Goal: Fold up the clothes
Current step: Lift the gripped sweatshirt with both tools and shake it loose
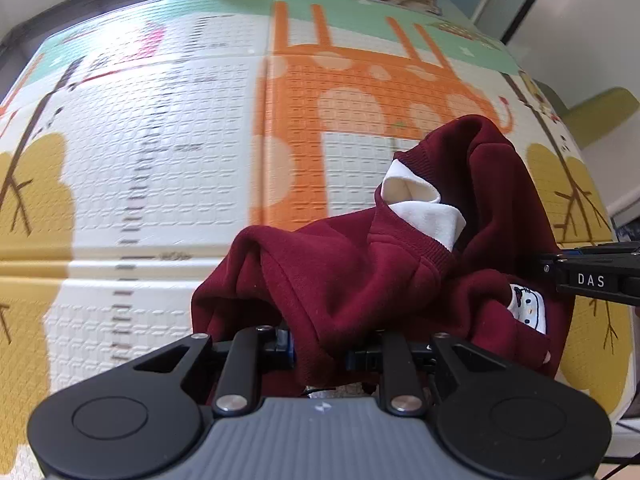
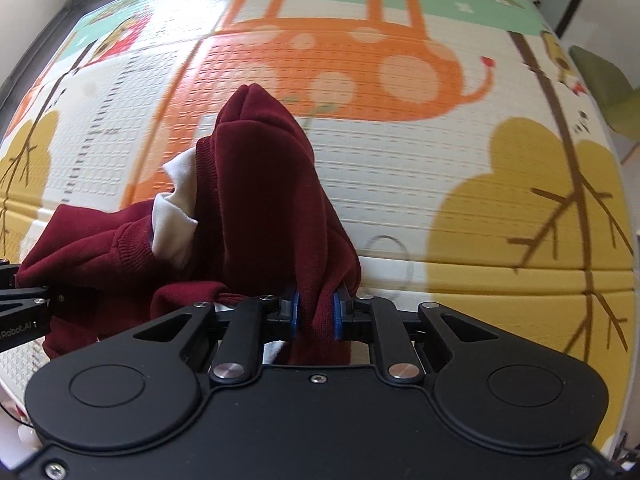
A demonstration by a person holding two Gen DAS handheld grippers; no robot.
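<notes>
The dark red sweatshirt (image 1: 360, 280) hangs bunched above the play mat (image 1: 160, 160), and everything else sits in relation to it. At its left end, the left gripper (image 1: 320, 354) has its jaws drawn narrow on a thick fold of the red cloth; the fabric spills over and hides most of the blue pads (image 1: 286, 344), so only their edges show. Near the middle of the sweatshirt, a white collar (image 1: 420, 204) pokes out of the ribbed neckline, and the cloth rises behind it in a peak. Lower on the right side of the garment a small white cartoon patch (image 1: 528, 306) shows on the red. At the sweatshirt's right end, the right gripper (image 2: 316, 316) clamps a hanging fold between its two blue pads (image 2: 295, 312), jaws narrow, the cloth pinched straight up between them. Beyond the sweatshirt, the mat's orange giraffe (image 2: 340, 52) lies behind its peak, and a yellow tree (image 2: 540, 200) spreads to its right. The mat looks streaked with blur in both wrist views.
</notes>
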